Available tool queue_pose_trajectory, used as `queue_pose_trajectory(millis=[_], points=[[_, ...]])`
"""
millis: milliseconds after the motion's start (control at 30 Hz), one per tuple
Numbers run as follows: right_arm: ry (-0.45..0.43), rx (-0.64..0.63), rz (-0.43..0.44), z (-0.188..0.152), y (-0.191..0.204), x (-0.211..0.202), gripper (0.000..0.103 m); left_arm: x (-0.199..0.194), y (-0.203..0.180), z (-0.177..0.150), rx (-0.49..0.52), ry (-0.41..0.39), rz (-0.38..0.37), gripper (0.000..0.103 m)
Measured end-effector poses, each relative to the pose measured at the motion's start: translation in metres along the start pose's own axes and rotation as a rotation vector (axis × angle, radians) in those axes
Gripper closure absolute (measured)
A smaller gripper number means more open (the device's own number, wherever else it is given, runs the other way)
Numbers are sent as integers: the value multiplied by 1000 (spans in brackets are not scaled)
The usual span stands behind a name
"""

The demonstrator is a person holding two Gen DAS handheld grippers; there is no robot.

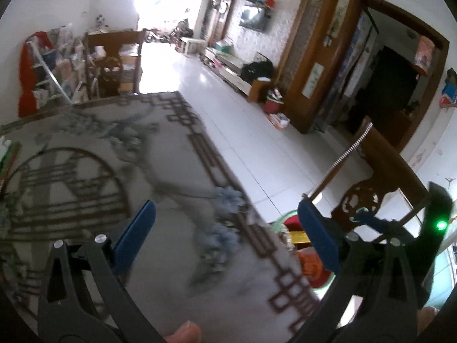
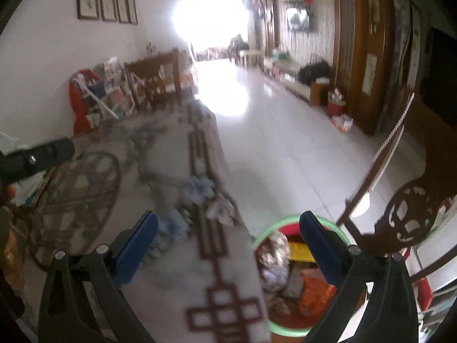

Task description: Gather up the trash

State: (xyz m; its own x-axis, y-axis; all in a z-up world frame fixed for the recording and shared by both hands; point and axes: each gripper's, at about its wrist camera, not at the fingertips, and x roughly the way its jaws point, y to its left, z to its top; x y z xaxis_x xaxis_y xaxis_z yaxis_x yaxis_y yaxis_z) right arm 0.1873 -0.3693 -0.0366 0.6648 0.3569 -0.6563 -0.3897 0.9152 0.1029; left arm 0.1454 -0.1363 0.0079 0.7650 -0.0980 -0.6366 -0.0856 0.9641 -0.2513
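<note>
Left tongs (image 1: 225, 234) spread wide, empty, over patterned grey bench (image 1: 120, 171) near its right edge. Right tongs (image 2: 228, 235) spread wide, empty, straddling bench edge. Green-rimmed red bin of crumpled wrappers (image 2: 288, 280) on white tiled floor (image 2: 285, 157), beside bench, below right finger; carved wooden chair (image 2: 405, 220) just right.

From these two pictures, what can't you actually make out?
- Trash in the green-rimmed bin: right wrist view, motion blur and the right gripper cover it; items unidentifiable.
- The same bin: left wrist view, mostly hidden behind the table edge and left gripper.
- Far doorway: glare washes it out.
</note>
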Motion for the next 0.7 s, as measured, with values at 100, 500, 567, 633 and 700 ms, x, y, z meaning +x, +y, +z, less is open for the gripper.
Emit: queue_pose_trajectory(millis=[100,500,567,633,700], points=[[-191,-18,-93,4,28,-30,8,-17,27,0,-34,-31,-5,5],[-416,5,-147,-9,114,-52,7,-85,85,5,-36,-284,139,5],[-404,11,-133,-13,122,-53,7,-89,93,4,-46,-285,146,5],[-389,28,-127,-14,128,-51,7,-90,101,2,-58,-266,151,5],[-374,49,-111,-17,133,-52,7,-92,106,-1,-63,-246,173,5]])
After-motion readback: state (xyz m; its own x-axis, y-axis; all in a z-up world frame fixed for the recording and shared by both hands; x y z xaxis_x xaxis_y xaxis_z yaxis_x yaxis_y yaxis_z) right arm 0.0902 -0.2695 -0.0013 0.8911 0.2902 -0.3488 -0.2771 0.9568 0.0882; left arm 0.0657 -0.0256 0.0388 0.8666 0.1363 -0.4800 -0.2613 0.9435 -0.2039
